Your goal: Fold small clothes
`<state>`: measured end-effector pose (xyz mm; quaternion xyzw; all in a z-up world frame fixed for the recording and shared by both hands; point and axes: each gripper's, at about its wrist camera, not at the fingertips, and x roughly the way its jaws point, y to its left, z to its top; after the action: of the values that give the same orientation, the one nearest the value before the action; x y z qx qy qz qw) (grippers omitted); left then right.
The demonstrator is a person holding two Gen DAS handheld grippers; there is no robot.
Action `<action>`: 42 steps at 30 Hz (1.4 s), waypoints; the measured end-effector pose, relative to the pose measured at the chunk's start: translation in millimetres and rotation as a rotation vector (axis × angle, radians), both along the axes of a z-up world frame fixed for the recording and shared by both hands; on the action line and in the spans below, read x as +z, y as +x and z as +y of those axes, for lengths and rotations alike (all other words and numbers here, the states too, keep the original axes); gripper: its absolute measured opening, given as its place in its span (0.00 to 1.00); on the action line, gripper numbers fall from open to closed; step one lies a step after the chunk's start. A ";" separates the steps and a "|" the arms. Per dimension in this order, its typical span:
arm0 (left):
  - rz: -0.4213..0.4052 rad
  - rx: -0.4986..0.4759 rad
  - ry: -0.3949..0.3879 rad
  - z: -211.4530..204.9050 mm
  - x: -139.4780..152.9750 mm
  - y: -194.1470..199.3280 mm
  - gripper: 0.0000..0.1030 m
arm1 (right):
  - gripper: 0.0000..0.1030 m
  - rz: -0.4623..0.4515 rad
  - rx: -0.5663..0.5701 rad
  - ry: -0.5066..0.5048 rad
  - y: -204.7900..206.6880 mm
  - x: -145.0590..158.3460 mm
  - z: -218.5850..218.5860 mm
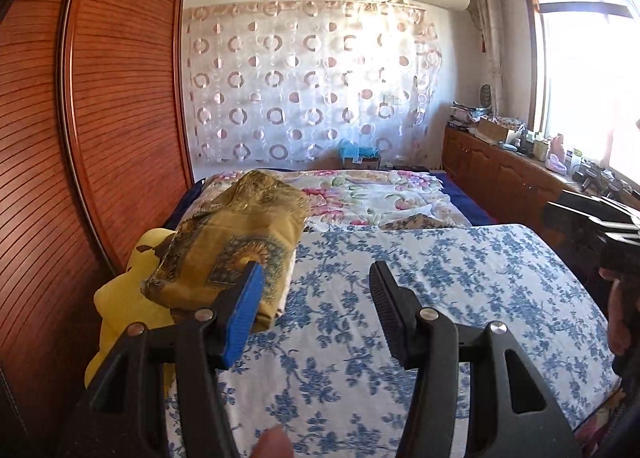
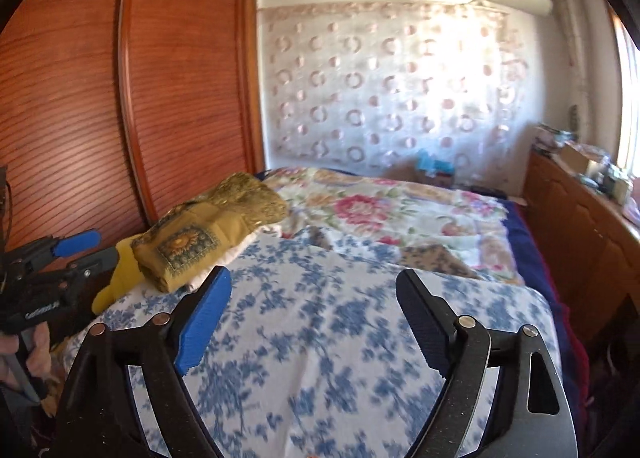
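The folded mustard-yellow cloth (image 1: 240, 242) lies at the near left corner of the bed, on top of a small pile beside the blue-flowered sheet (image 1: 420, 298). Under it a white folded piece shows only as a thin edge, and a plain yellow cloth (image 1: 120, 298) hangs down over the left bed edge, partly hidden. The left gripper (image 1: 316, 278) hovers over the sheet with its jaws about half apart and nothing between them; its blue finger covers a part of the pile in the left wrist view. The right gripper (image 2: 314, 290) has its jaws wide and empty. The right wrist view is blurred. The wooden wardrobe (image 1: 100, 98) stands close on the left. The flowered quilt (image 1: 380, 194) lies farther away. The wooden cabinet (image 1: 500, 178) on the right carries clutter too small to name. The middle of the sheet is free.
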<state>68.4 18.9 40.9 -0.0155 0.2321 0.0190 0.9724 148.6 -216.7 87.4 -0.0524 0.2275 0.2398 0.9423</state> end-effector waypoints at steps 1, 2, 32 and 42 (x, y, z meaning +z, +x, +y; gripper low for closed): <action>-0.002 -0.003 -0.003 -2.7 2.2 -1.1 0.53 | 0.84 -0.007 -0.017 0.003 -6.4 2.1 -6.7; -0.005 -0.006 -0.005 -6.4 5.3 -2.6 0.53 | 0.84 -0.012 -0.034 0.005 -11.5 3.6 -12.1; -0.018 -0.039 -0.003 -30.6 17.1 -15.5 0.53 | 0.85 -0.074 -0.189 0.043 -57.1 12.6 -66.3; -0.032 -0.046 0.006 -35.6 21.9 -20.0 0.53 | 0.85 -0.076 -0.192 0.041 -60.5 12.5 -69.3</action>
<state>48.4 -16.6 62.8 -0.0076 0.2168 -0.0028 0.9762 88.0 -286.0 99.9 -0.0201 0.1906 0.1510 0.9698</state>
